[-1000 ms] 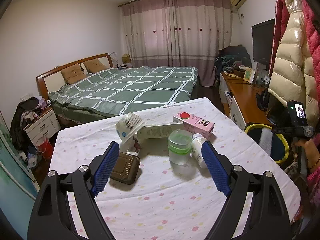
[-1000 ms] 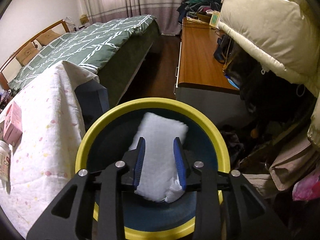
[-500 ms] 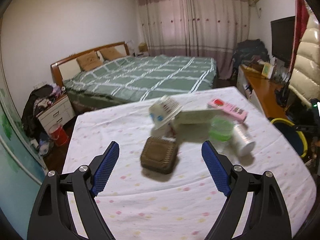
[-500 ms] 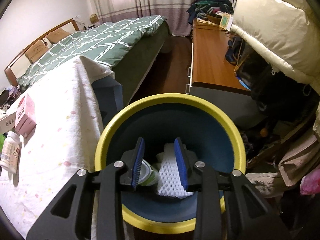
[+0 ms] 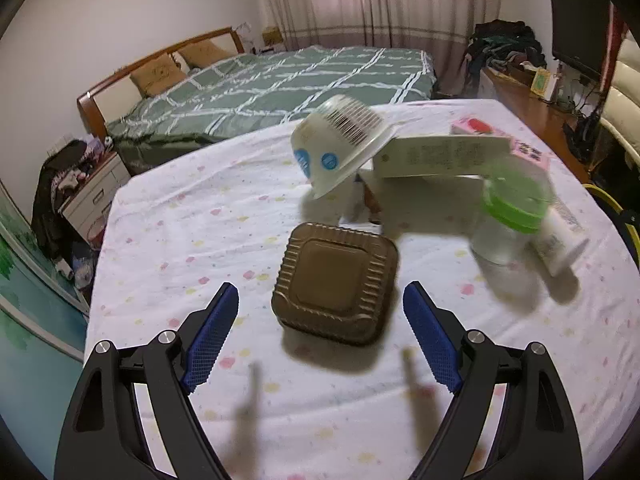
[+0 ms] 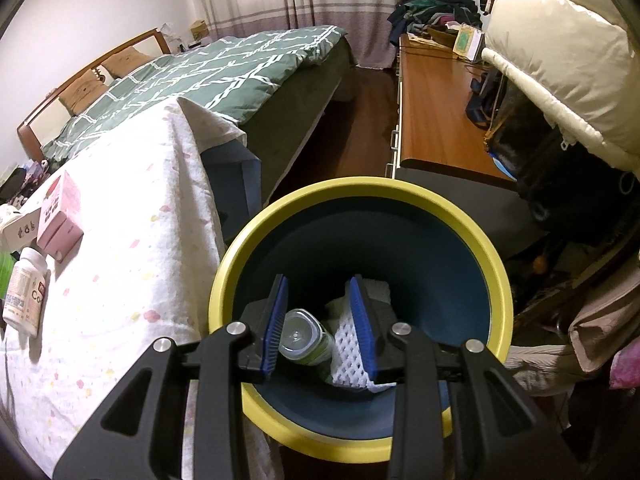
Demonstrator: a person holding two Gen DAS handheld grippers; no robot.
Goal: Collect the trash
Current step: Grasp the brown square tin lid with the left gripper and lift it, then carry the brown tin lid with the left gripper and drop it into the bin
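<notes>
My left gripper [image 5: 321, 287] is open and hangs low over the cloth-covered table [image 5: 180, 220]. A brown ribbed square container [image 5: 336, 284] lies flat between its spread fingertips in the picture, and neither pad touches it. Behind it lie a tipped white bowl [image 5: 340, 144], a white box [image 5: 440, 156], a pink carton [image 5: 500, 140], a green-lidded clear tub [image 5: 512, 208] and a white bottle [image 5: 560, 240]. My right gripper [image 6: 319, 284] is open above the yellow-rimmed blue bin [image 6: 360, 184]. A white foam net [image 6: 348, 348] and a clear jar [image 6: 300, 338] lie at its bottom.
The bin stands on the floor by the table's right edge [image 6: 132, 240], beside a wooden desk [image 6: 436, 100] and hanging puffy coats [image 6: 560, 60]. A green-quilted bed [image 5: 280, 80] fills the room beyond the table. The pink carton [image 6: 60, 216] and white bottle [image 6: 24, 292] lie near that table edge.
The left gripper has dropped and closed in on the brown container, which now looms large between its fingers. The right gripper has let go of the foam net, which fell into the bin.
</notes>
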